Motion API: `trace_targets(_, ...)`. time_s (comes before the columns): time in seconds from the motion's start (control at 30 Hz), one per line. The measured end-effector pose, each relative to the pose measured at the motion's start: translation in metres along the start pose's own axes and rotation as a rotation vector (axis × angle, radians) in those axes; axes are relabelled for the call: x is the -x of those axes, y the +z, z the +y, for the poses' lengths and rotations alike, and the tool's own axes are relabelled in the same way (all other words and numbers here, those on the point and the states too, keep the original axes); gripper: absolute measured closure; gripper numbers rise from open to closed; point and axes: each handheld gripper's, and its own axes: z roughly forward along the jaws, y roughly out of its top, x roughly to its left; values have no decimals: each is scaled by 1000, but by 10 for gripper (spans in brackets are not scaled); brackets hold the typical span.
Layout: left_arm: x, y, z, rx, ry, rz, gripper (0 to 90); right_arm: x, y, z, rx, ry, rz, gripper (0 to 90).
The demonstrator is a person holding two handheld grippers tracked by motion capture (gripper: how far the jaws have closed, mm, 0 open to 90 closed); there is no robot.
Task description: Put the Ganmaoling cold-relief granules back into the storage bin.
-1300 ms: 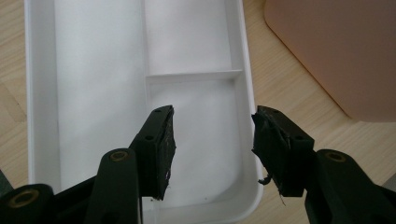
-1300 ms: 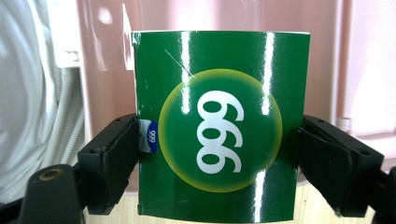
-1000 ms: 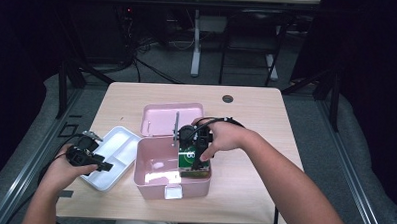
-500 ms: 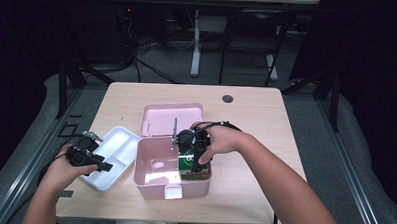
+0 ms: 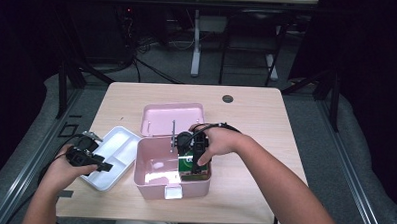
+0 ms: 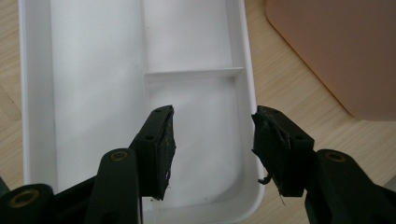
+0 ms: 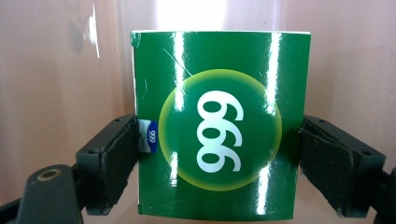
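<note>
The bench [image 5: 266, 114] is filling the middle of the high view. At its lower centre the pink box [image 5: 156, 178] is sitting open. To its left, the white tray [image 5: 116, 148] is lying under the left gripper [image 6: 212, 135], jaws spread. Inside the box, the right gripper [image 7: 219, 140] is clamping the green packet [image 7: 219, 121].

We find the open box [image 5: 156, 178] near the table's [image 5: 266, 119] front edge, at its centre, with the raised lid [image 5: 172, 118] directly behind it. The divided tray [image 5: 116, 151] lies just left of the box, close beside its wall. Inside the box, the packet [image 5: 188, 165] sits in the right part, against the right wall, between the 2 jaws of the right gripper [image 5: 197, 159]. The left gripper [image 5: 102, 164] sits over the tray's near end, above 1 compartment. A round grommet [image 5: 227, 99] lies well behind the box, toward the table's far edge.
</note>
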Motion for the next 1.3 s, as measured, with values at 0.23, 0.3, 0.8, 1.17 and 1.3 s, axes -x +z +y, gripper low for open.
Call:
trace_targets(0.23, 0, 0, 0, 0, 1, 0, 478, 1, 1, 1, -11, 11, 2, 157)
trace_targets(0.3, 0, 0, 0, -1, 1, 0, 477, 1, 2, 1, -14, 12, 1, 156)
trace_targets(0.8, 0, 0, 0, -1, 0, 0, 477, 2, -6, 2, -5, 31, -14, 214)
trace_targets(1.17, 1, -2, 0, 3, 0, 0, 477, -6, -37, -4, -14, 62, -41, 222)
trace_targets(1.3, 1, -2, 0, 6, 1, 0, 477, -9, -51, -7, -3, 73, -57, 231)
